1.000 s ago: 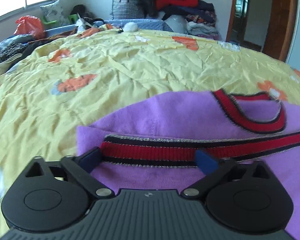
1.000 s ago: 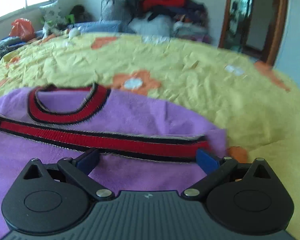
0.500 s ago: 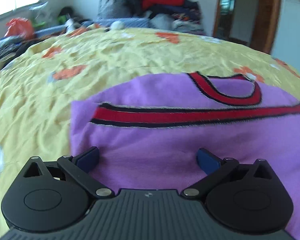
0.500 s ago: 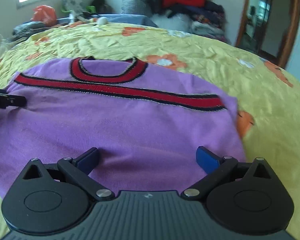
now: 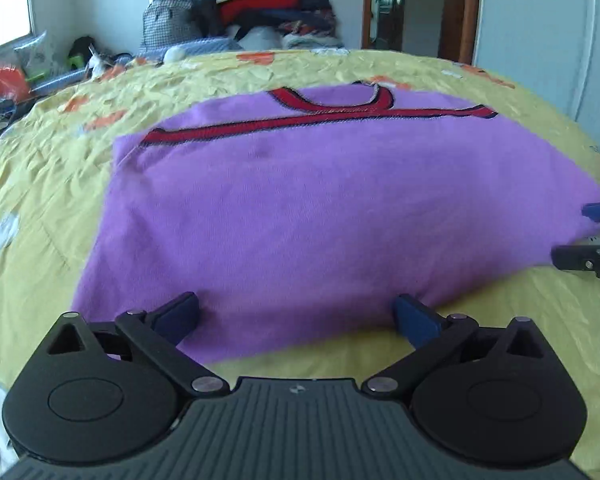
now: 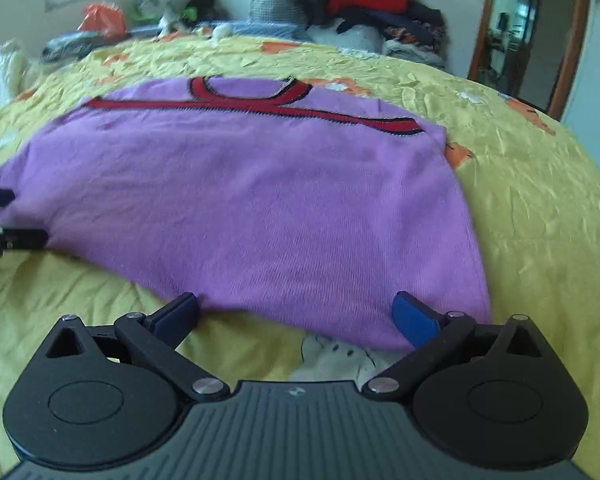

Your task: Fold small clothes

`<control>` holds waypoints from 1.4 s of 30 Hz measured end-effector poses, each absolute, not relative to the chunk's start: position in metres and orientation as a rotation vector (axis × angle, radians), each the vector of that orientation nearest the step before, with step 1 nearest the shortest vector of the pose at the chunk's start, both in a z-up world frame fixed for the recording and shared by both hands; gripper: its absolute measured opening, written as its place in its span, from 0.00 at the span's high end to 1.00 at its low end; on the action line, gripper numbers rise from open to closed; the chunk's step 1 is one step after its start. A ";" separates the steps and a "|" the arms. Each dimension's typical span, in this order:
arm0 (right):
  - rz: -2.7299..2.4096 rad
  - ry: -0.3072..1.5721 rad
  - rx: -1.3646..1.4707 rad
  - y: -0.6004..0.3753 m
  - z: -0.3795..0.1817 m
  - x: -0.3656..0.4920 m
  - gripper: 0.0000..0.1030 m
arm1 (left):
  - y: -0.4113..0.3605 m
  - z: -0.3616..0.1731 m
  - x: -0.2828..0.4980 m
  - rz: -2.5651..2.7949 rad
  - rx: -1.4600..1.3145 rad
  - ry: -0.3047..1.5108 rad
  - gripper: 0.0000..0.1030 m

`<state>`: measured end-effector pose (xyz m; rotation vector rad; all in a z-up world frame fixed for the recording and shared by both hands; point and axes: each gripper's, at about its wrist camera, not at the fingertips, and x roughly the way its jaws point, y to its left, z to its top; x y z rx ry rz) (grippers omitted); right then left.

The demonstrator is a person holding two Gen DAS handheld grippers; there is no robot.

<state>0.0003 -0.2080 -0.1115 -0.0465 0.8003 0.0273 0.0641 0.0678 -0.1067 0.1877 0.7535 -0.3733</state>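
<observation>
A purple sweater (image 5: 320, 208) with a red-and-black striped band and neckline lies flat on the yellow bedspread (image 5: 44, 208). My left gripper (image 5: 296, 308) hovers at the sweater's near left edge. Its jaws are opening wide, and its pads press on nothing. My right gripper (image 6: 296, 306) stands open at the near right edge of the sweater (image 6: 260, 200), also holding nothing. Each gripper shows at the side of the other's view: the right gripper (image 5: 596, 240) and the left gripper (image 6: 4, 218).
A pile of clothes and bags (image 5: 252, 4) is stacked beyond the bed's far edge. An orange bag (image 6: 102, 20) sits under the window at the far left. A wooden door frame (image 6: 572, 40) and a white cabinet (image 5: 540, 32) stand on the right.
Both grippers have drawn back from the striped band to the sweater's near edge. The band now lies far off by the neckline, and most of the sweater has come into view.
</observation>
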 end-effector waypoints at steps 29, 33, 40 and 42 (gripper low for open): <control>0.219 0.727 0.076 -0.253 -0.086 0.154 0.00 | 0.039 -0.083 0.224 -0.141 0.161 0.735 0.00; 0.164 0.786 -0.034 -0.247 -0.109 0.191 0.00 | 0.065 -0.102 0.243 -0.129 0.052 0.756 0.00; 0.002 0.736 0.088 -0.276 -0.111 0.187 0.00 | 0.082 -0.104 0.242 -0.155 0.007 0.714 0.00; -0.035 0.736 0.096 -0.282 -0.111 0.186 0.00 | 0.081 -0.104 0.243 -0.149 0.006 0.712 0.00</control>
